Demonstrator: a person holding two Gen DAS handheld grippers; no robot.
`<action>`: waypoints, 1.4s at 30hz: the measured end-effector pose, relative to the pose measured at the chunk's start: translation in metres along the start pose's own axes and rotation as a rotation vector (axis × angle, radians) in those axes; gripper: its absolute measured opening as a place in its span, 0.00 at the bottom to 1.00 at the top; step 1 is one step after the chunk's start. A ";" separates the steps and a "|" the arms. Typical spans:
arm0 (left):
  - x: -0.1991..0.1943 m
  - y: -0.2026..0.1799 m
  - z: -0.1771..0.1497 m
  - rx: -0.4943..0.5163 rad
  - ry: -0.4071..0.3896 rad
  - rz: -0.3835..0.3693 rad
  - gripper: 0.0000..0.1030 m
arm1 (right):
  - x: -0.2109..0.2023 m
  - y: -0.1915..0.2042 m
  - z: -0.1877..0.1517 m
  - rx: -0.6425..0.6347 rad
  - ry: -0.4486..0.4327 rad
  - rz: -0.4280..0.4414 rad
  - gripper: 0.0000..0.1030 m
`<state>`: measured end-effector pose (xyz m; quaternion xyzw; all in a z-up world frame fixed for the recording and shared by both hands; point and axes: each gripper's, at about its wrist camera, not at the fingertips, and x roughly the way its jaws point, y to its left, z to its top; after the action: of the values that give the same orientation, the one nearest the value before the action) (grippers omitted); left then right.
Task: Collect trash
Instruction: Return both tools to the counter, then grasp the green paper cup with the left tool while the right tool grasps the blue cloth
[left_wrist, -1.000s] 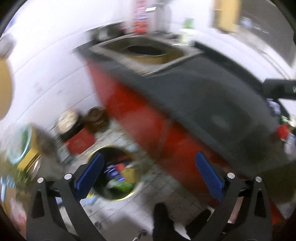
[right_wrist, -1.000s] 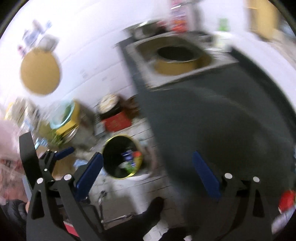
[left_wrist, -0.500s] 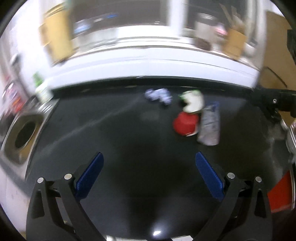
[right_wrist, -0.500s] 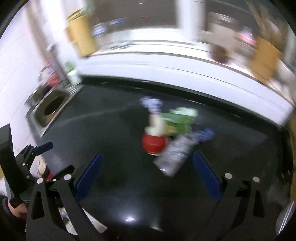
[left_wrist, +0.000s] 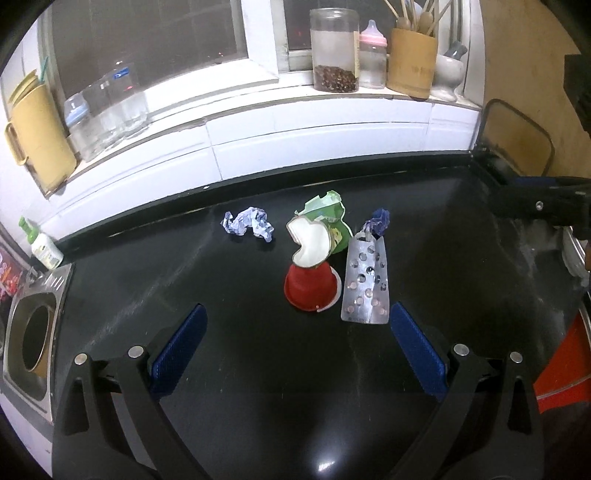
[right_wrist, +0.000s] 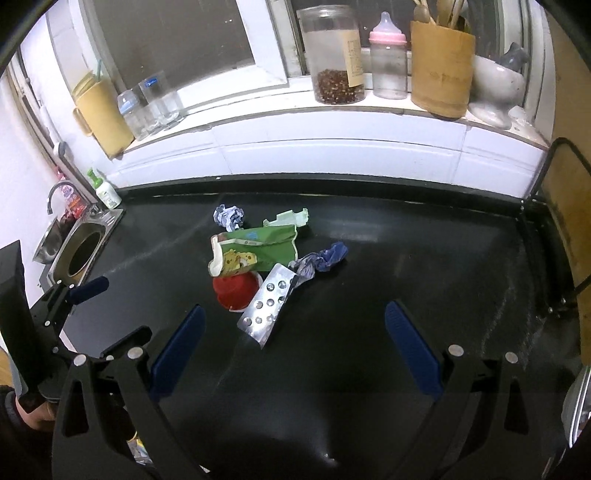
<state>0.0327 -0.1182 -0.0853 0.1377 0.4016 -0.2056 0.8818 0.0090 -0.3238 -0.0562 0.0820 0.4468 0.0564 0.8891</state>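
Trash lies in a heap mid-counter: a red cup (left_wrist: 310, 288) (right_wrist: 236, 290) on its side, a torn green carton (left_wrist: 325, 225) (right_wrist: 258, 247), a silver blister pack (left_wrist: 365, 284) (right_wrist: 267, 306), a crumpled blue-white paper (left_wrist: 247, 223) (right_wrist: 229, 216) and a dark blue wad (left_wrist: 378, 219) (right_wrist: 325, 258). My left gripper (left_wrist: 295, 347) is open, hovering just short of the cup. My right gripper (right_wrist: 291, 347) is open too, with the blister pack just ahead of it. Nothing sits between either pair of fingers.
The black counter (left_wrist: 258, 369) ends at a white tiled sill holding jars (right_wrist: 336, 55), a baby bottle (right_wrist: 388, 59) and a wooden utensil holder (right_wrist: 441, 70). A steel sink (left_wrist: 33, 339) (right_wrist: 81, 251) sits left with a soap bottle (right_wrist: 105, 190).
Both views swung up from the floor bin and red cabinet front to the countertop, and the trash heap now sits closer and sharp in front of both open grippers.
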 end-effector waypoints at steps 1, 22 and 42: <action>0.004 -0.001 0.003 0.001 0.003 -0.003 0.94 | 0.004 -0.001 0.002 0.001 0.005 0.004 0.92; 0.144 0.005 0.059 -0.005 0.138 -0.125 0.93 | 0.166 -0.057 0.036 0.165 0.242 0.045 0.81; 0.167 0.002 0.083 -0.024 0.137 -0.270 0.39 | 0.204 -0.052 0.052 0.155 0.267 0.074 0.33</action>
<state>0.1870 -0.1926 -0.1595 0.0856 0.4783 -0.3076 0.8181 0.1738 -0.3439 -0.1960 0.1585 0.5607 0.0646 0.8101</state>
